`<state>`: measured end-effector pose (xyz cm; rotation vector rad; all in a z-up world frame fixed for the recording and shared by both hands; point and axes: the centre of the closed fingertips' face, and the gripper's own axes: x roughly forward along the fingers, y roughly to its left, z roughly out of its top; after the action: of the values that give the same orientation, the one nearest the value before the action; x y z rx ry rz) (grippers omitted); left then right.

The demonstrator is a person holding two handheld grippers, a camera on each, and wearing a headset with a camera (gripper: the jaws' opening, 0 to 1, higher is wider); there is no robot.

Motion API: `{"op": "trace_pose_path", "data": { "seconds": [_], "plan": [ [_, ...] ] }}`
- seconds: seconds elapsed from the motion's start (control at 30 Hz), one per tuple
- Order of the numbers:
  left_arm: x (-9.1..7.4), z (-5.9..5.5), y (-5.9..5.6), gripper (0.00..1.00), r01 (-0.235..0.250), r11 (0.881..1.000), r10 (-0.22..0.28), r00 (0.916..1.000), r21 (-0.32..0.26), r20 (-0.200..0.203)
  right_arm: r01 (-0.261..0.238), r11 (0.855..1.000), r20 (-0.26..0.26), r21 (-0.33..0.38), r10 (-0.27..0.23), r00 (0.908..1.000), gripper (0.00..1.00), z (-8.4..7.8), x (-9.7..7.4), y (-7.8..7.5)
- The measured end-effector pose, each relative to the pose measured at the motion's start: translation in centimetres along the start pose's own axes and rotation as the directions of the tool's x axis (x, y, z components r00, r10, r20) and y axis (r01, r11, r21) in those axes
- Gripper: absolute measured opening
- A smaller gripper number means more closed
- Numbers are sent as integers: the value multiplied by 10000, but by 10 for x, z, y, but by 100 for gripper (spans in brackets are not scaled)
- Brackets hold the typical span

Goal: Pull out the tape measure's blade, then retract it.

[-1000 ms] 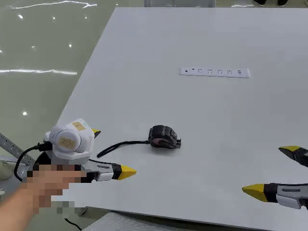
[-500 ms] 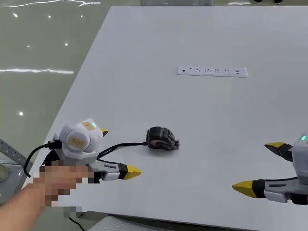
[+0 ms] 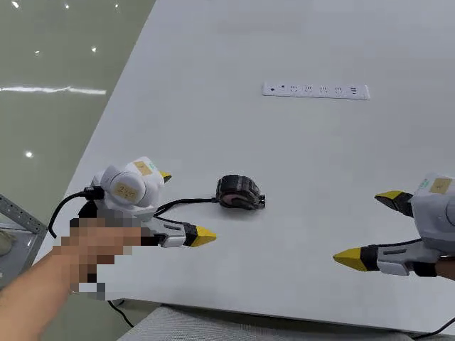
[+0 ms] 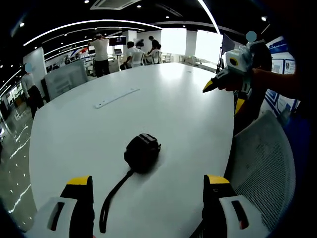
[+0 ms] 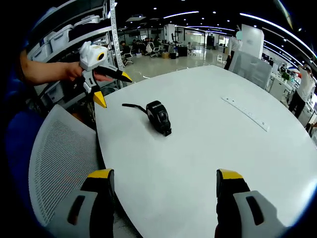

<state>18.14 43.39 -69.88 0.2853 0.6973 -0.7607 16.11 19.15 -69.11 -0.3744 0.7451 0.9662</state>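
Approach | your left tool (image 3: 185, 204) and right tool (image 3: 366, 226), both agape, flank the tape measure (image 3: 238, 192), seemingly unextended | next: clamp it.

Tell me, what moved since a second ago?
The left gripper and the right gripper both moved in closer to the tape measure, one from each side. Both stayed open, holding nothing. The tape measure and the power strip stayed put on the table.

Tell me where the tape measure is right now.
In the head view the tape measure lies on the table, just right of the left gripper and left of the right gripper, with the power strip farther back.
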Motion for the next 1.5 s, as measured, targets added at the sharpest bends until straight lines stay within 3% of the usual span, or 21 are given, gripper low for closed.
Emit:
{"op": "trace_pose_path", "data": {
  "seconds": [0.93, 1.27, 1.5],
  "plan": [
    [49, 22, -3, 81, 798, 9923, -794, 9968, 943, -82, -1004, 9850, -260, -1406, 977, 9949, 72, 18, 53, 1],
    [71, 26, 0, 78, 1085, 9850, -1061, 9941, 1340, -244, -1394, 9721, -452, -1885, 1333, 9901, 68, 22, 74, 2],
    [84, 25, 0, 75, 1337, 9732, -1259, 9906, 1871, -533, -1685, 9600, -552, -2238, 1601, 9856, 64, 24, 89, 3]
  ]
}}
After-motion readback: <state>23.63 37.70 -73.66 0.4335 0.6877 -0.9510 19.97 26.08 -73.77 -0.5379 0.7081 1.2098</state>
